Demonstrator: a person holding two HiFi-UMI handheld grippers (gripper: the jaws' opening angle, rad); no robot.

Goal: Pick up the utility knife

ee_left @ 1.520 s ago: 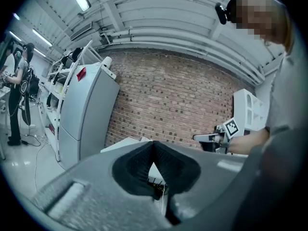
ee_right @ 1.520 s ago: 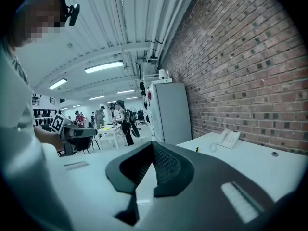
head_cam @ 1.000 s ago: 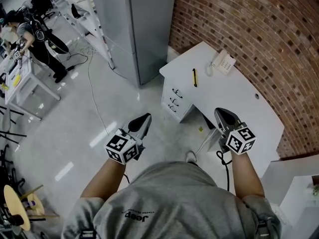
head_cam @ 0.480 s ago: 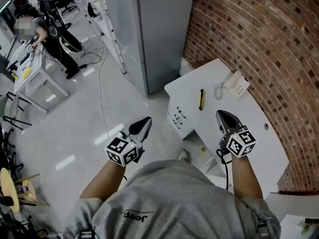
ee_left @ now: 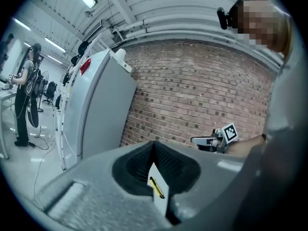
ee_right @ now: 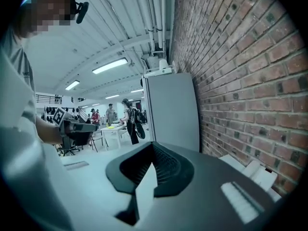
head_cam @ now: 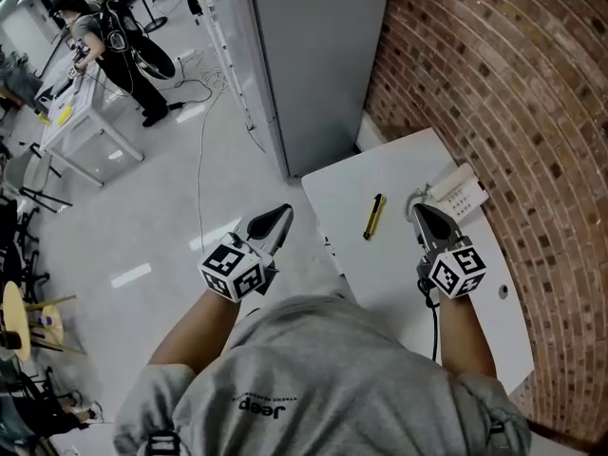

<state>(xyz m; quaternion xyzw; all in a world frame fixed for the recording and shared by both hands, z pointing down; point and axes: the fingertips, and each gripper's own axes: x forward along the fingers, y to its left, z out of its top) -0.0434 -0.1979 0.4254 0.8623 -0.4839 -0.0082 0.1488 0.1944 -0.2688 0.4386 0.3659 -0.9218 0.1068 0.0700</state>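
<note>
The utility knife (head_cam: 373,217), yellow and black, lies on the white desk (head_cam: 380,274) beside the brick wall. My right gripper (head_cam: 422,213) is shut and empty, held over the desk just right of the knife and close to a white telephone (head_cam: 458,193). My left gripper (head_cam: 281,217) is also shut and empty, out over the floor to the left of the desk's edge. In the left gripper view the knife (ee_left: 156,187) shows through the slot below the closed jaw tips (ee_left: 154,146). The right gripper view has its own tips (ee_right: 153,146) meeting, with nothing held.
A tall grey cabinet (head_cam: 313,65) stands against the brick wall (head_cam: 513,93) behind the desk. A cable (head_cam: 201,131) trails over the floor. At the far left a person (head_cam: 114,36) stands by a white table (head_cam: 81,126). The telephone (ee_right: 257,172) is at lower right.
The person has walked up to the desk, so the desk and knife are nearer. The right gripper has come over the desk beside the telephone. Both grippers stayed shut.
</note>
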